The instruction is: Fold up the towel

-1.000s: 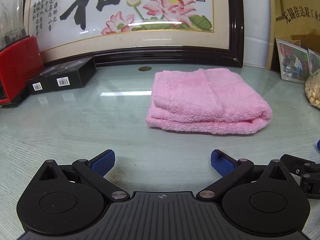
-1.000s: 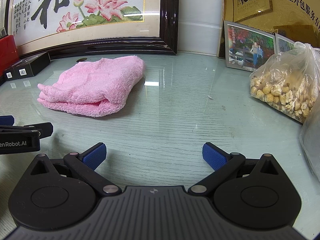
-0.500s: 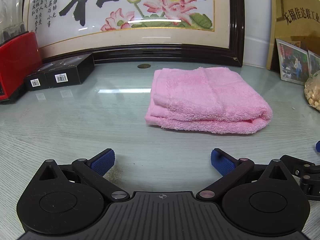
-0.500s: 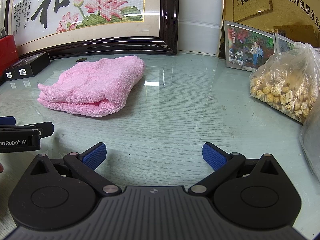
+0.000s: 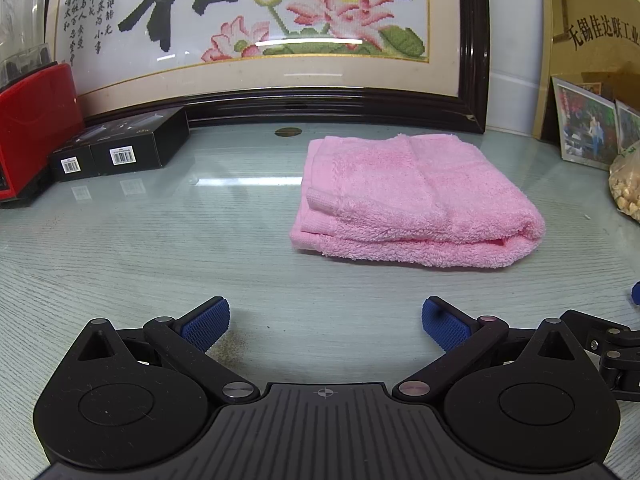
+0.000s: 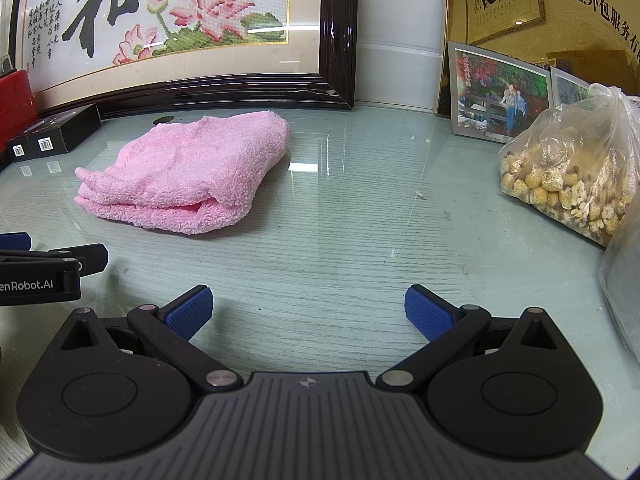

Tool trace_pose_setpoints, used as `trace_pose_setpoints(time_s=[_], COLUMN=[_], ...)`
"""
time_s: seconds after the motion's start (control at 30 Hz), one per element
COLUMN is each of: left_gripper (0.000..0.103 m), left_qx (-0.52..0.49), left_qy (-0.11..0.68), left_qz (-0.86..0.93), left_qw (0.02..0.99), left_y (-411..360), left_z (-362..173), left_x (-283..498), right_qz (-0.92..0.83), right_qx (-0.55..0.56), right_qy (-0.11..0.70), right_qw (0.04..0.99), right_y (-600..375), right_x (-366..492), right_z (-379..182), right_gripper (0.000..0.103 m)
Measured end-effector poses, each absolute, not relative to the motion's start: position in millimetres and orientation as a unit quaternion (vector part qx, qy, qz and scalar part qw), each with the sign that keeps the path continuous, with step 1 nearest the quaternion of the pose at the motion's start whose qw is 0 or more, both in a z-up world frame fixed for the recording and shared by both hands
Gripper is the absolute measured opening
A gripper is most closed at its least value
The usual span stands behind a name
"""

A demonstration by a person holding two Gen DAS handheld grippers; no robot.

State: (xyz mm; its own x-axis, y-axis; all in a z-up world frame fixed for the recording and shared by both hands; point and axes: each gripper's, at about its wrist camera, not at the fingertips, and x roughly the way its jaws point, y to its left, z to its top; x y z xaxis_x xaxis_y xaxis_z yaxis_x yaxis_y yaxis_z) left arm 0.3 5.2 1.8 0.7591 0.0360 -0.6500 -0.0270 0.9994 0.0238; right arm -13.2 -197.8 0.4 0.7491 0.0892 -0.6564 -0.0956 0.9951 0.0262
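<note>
A pink towel (image 5: pixel 416 200) lies folded in a thick stack on the glass table, ahead and right of my left gripper (image 5: pixel 326 324). The left gripper is open and empty, low over the table, well short of the towel. In the right wrist view the towel (image 6: pixel 192 172) lies ahead to the left. My right gripper (image 6: pixel 308 312) is open and empty, over bare glass. The left gripper's side (image 6: pixel 44 268) shows at the left edge of the right wrist view.
A framed lotus embroidery (image 5: pixel 256 32) leans at the back. Two black boxes (image 5: pixel 120 150) and a red appliance (image 5: pixel 32 120) stand at the left. A framed photo (image 6: pixel 500 92) and a plastic bag of snacks (image 6: pixel 568 176) stand at the right.
The left wrist view has shifted slightly; the towel sits a touch lower in frame. The right gripper and the towel have not moved. Both grippers stay open.
</note>
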Motion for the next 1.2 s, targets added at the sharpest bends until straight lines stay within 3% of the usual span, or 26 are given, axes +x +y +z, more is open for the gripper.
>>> trace_pose_setpoints(time_s=[1.2], left_gripper=[0.103], left_qx=[0.009], left_qy=[0.350], left_qz=[0.018], left_qw=[0.936], left_y=[4.7], left_z=[3.1], left_x=[0.3], right_qz=[0.058], right_qx=[-0.006], right_qy=[0.351], right_qw=[0.935], right_y=[-198.2], right_x=[-12.4], right_z=[1.7], right_gripper=[0.103])
